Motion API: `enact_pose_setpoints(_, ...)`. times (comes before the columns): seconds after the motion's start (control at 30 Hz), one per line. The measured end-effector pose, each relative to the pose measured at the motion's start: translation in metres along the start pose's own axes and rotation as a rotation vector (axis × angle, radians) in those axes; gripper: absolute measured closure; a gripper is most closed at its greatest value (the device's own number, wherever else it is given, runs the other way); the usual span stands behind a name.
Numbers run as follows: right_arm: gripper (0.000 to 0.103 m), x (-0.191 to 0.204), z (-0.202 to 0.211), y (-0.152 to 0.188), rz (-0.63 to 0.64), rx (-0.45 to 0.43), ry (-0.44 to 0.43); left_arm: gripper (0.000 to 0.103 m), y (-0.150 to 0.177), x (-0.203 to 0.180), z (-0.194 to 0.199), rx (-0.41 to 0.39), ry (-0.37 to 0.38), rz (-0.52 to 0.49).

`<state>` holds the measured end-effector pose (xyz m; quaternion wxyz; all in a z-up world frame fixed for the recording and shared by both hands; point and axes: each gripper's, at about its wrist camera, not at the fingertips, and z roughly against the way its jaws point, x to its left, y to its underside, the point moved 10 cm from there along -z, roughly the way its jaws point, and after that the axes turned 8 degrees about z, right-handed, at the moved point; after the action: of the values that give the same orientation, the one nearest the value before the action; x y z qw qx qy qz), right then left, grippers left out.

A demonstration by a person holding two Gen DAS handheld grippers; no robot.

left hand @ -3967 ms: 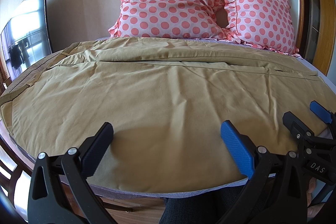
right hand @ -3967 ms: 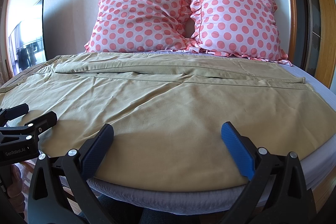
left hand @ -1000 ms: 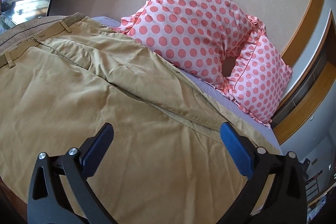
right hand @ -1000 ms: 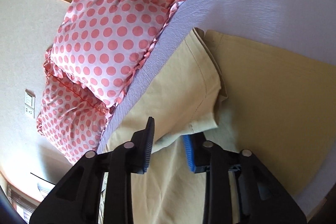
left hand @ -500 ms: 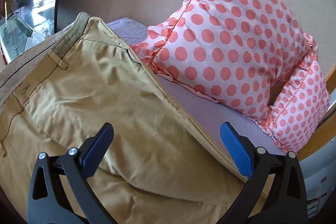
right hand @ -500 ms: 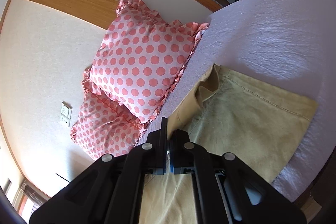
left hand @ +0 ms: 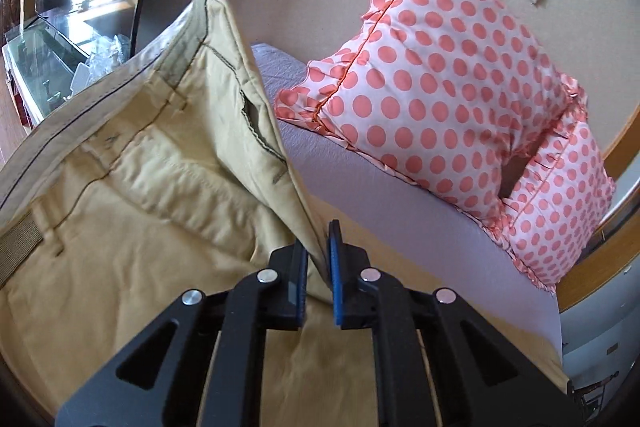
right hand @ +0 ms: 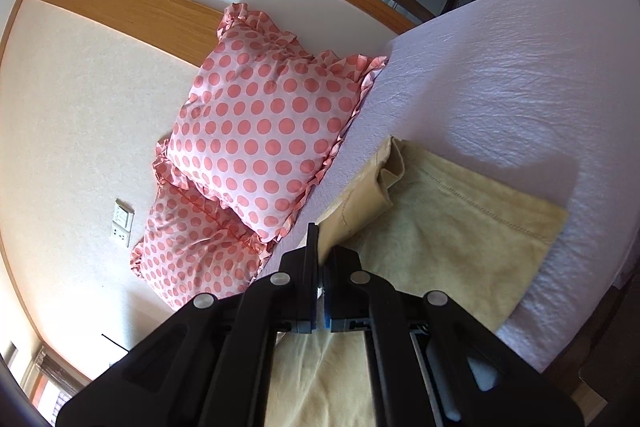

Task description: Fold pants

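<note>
Both grippers, left (left hand: 318,267) and right (right hand: 321,267), I have clamped on the pants' (left hand: 160,195) far edge, lifting it for folding across the bed (right hand: 520,87).

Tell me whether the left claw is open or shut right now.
Shut. The left claw has its jaws pinched on the edge of the tan pants near the waistband, lifting that side off the bed.

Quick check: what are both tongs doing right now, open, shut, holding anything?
Left tongs: shut on the pants, near the waistband.
Right tongs: shut on the pants, at the hem end.
</note>
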<state>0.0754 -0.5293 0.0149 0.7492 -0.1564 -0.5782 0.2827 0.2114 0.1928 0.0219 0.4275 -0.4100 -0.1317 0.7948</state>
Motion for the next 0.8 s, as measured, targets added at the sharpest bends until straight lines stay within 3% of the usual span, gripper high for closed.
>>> enact_pose_setpoints(0.13,0.101,-0.019,0.009,0.001,-0.009,0.003,0.054,0.092,0.055,0.055,0.058,-0.011,-0.005,0.064)
enact_pose_setpoints(0.3,0.101,-0.031,0.013,0.008,-0.018,0.02,0.097,0.092,0.106,0.098,0.065,0.048,-0.02,0.169)
enact_pose_setpoints(0.53,0.101,-0.039,0.024,0.009,-0.034,0.01,0.118,0.093,0.117,0.096,0.089,-0.021,0.006,0.145)
enact_pose_setpoints(0.8,0.101,-0.045,0.028,0.01,-0.022,0.011,0.165,0.093,0.134,0.109,0.095,-0.01,0.031,0.169)
